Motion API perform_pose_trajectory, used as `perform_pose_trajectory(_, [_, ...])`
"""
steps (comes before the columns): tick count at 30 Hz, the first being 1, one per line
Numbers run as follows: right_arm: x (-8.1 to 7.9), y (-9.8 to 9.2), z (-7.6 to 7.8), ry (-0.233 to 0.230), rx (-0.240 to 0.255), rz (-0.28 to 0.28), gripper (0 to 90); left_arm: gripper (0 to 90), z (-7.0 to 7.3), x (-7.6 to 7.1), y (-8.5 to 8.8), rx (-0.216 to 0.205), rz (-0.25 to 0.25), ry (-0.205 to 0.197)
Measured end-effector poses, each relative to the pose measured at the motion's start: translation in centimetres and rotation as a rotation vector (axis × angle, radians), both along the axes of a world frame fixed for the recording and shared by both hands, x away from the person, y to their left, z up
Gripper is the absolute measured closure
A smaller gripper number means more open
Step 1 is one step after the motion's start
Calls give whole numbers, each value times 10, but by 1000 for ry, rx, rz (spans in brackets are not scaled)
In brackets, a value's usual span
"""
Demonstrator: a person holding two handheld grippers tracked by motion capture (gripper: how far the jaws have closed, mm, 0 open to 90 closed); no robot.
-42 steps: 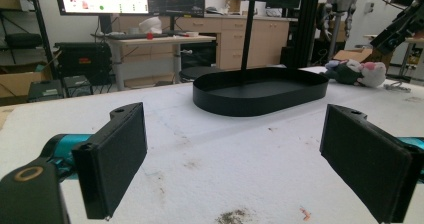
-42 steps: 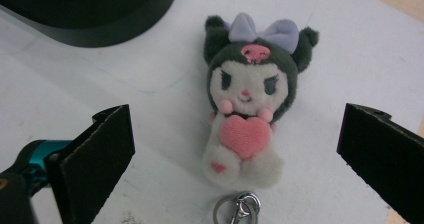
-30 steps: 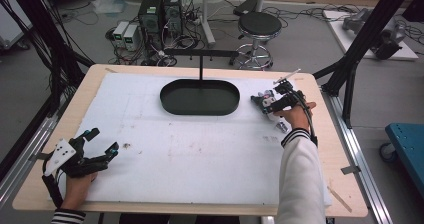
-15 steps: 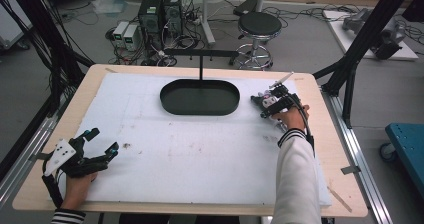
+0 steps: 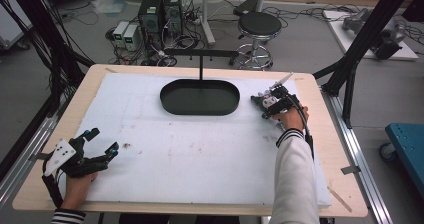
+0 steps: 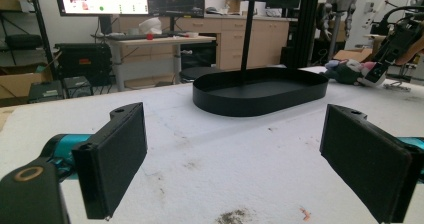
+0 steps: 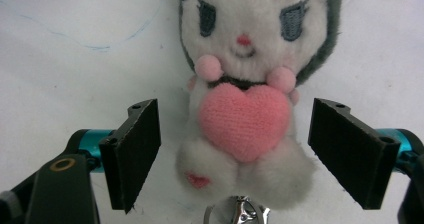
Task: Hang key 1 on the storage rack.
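Observation:
A small plush toy (image 7: pixel 244 69), white and grey with a pink heart on its chest, lies face up on the white table cover. A metal clasp shows at its feet. My right gripper (image 7: pixel 234 134) is open, one jaw on each side of the toy's body and neither touching it. From above, the plush toy (image 5: pixel 259 100) lies just right of the black oval tray (image 5: pixel 170 106), under the right gripper (image 5: pixel 267 104). At the near left corner my left gripper (image 5: pixel 105 140) is open and holds nothing. The left gripper (image 6: pixel 235 159) faces the tray (image 6: pixel 225 106) across bare cover.
A thin black post (image 5: pixel 201 66) with a crossbar rises behind the tray. The white cover (image 5: pixel 200 154) has a few dark smudges near the left gripper. Beyond the table's far edge stand a stool (image 5: pixel 257 26) and computer boxes (image 5: pixel 160 11).
The right hand has shifted slightly left and nearer, settling its open jaws around the plush toy. The left gripper has stayed where it was.

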State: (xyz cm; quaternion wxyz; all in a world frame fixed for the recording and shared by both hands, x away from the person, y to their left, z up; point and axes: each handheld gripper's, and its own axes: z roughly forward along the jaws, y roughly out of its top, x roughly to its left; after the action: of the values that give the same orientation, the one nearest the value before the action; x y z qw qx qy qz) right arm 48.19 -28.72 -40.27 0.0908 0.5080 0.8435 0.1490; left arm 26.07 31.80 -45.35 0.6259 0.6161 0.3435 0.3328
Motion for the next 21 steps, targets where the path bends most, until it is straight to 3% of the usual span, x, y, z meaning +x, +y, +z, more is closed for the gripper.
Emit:
perform_pose_trajectory(5, [1, 1, -1, 14, 1, -6, 270, 119, 0, 0, 0, -1, 0, 0])
perform_pose_trajectory(12, [2, 0, -2, 12, -19, -7, 441, 119, 0, 0, 0, -1, 0, 0])
perform_pose_trajectory(21, [2, 1, -2, 13, -35, -13, 519, 119, 0, 0, 0, -2, 0, 0])
